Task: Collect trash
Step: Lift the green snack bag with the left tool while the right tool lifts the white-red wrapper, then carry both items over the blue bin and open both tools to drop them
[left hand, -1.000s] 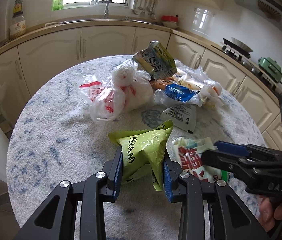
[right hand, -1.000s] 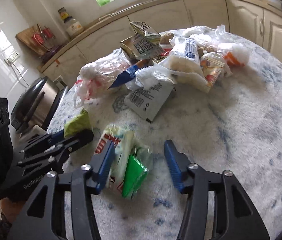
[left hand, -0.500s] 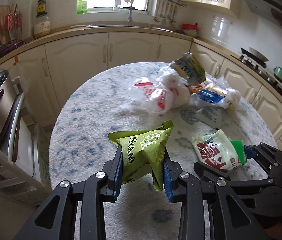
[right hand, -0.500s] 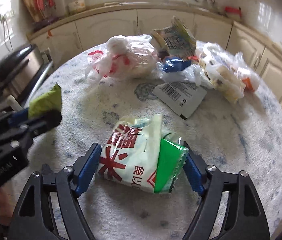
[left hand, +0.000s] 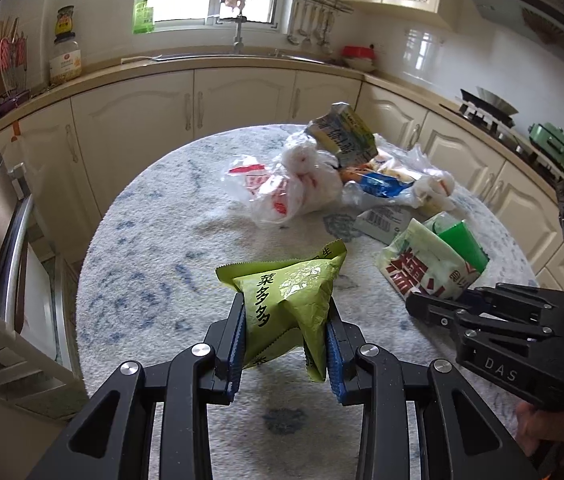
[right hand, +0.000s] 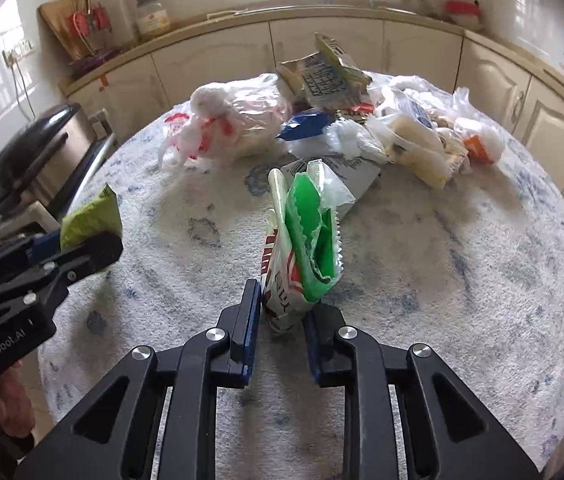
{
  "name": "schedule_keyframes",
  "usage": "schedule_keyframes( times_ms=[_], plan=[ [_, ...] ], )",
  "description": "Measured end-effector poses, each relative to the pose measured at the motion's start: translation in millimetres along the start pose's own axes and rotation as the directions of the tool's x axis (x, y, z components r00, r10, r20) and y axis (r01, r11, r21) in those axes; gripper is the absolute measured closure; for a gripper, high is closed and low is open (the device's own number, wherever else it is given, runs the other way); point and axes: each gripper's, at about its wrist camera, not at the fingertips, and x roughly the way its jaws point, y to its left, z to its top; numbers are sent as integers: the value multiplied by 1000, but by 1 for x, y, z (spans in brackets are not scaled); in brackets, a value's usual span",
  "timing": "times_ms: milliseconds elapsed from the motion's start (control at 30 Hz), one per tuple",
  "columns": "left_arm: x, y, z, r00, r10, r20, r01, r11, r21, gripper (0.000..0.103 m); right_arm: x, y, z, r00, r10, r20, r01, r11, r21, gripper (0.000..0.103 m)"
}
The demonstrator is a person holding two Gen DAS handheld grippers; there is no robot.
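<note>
Near the front edge of the round tabletop (left hand: pixel 154 280), a green packet (left hand: pixel 286 304) is pinched in the left claw (left hand: pixel 286 344) and held clear of the cloth. Towards the right edge, a red-and-white wrapper (right hand: pixel 294 264) with a green pouch folded in is squeezed upright between the closing jaws of the right claw (right hand: pixel 282 320). The squeeze is best finished low on the crumpled base before lifting, so the slick film is not let slip. Both packets are thin, crinkly, serrated foil. A heap of soft plastic bags (left hand: pixel 302 184) and a flattened carton (left hand: pixel 342 132) is left at the far edge.
</note>
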Motion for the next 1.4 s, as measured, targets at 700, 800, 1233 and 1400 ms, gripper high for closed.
schedule_keyframes(
  times_ms=[700, 800, 1233, 1400],
  plan=[
    [-9, -51, 28, 996, -66, 60, 62, 995, 80, 73, -60, -39, 8, 976, 101, 195, -127, 984, 128, 88],
    [-13, -81, 40, 991, -104, 83, 93, 988, 125, 73, -92, -64, 2, 965, 60, 254, -104, 981, 164, 88],
    [19, -263, 74, 929, -370, 17, 340, 870, 356, 73, -224, -212, -58, 897, -258, 359, 119, 923, 366, 88],
    [58, -349, 72, 884, -454, -109, 454, 782, 427, 73, -245, -271, -102, 879, -371, 299, 200, 856, 477, 88]
  ],
)
